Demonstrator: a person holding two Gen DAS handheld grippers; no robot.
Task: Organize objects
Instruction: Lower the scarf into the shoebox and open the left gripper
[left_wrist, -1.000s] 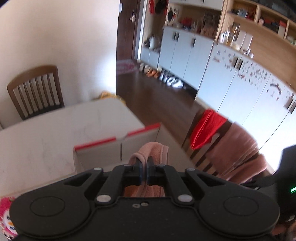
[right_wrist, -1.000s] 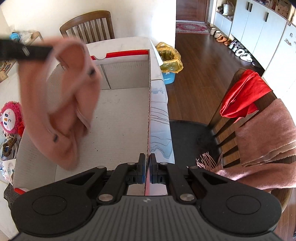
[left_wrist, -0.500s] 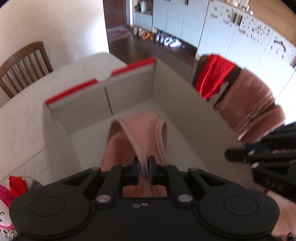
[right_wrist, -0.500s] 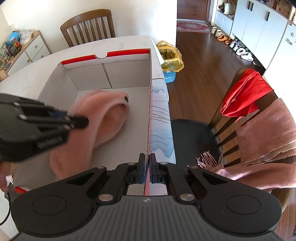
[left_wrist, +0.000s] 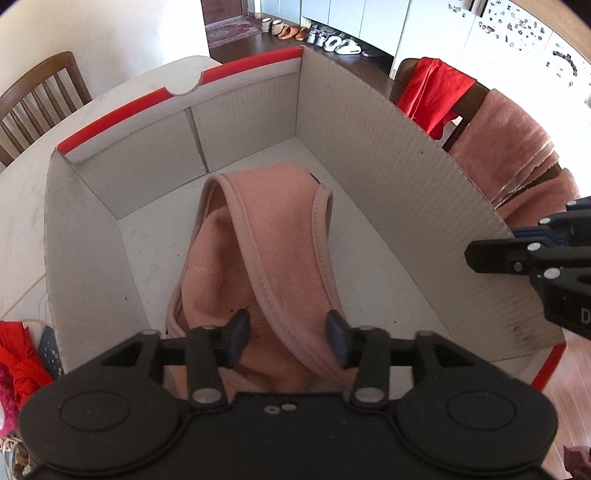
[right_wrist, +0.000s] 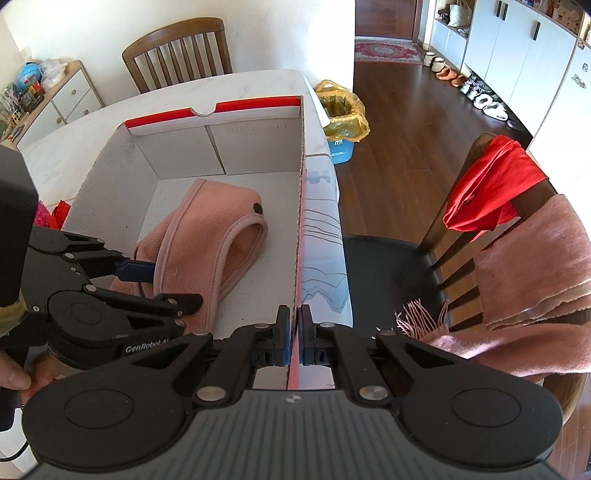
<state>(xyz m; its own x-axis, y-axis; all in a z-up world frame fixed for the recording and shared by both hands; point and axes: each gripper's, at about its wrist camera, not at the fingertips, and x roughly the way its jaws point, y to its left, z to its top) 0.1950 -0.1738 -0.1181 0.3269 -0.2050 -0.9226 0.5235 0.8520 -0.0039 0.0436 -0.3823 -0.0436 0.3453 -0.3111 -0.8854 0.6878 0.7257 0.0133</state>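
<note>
Lowered: fuzzy pink cloth (left_wrist: 258, 236) now in corrugated box (left_wrist: 388, 177), left hand-held gripper (left_wrist: 286, 341) opening.

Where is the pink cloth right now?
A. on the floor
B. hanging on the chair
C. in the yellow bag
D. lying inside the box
D: the pink cloth lies on the bottom of the box, between the box walls.
</note>
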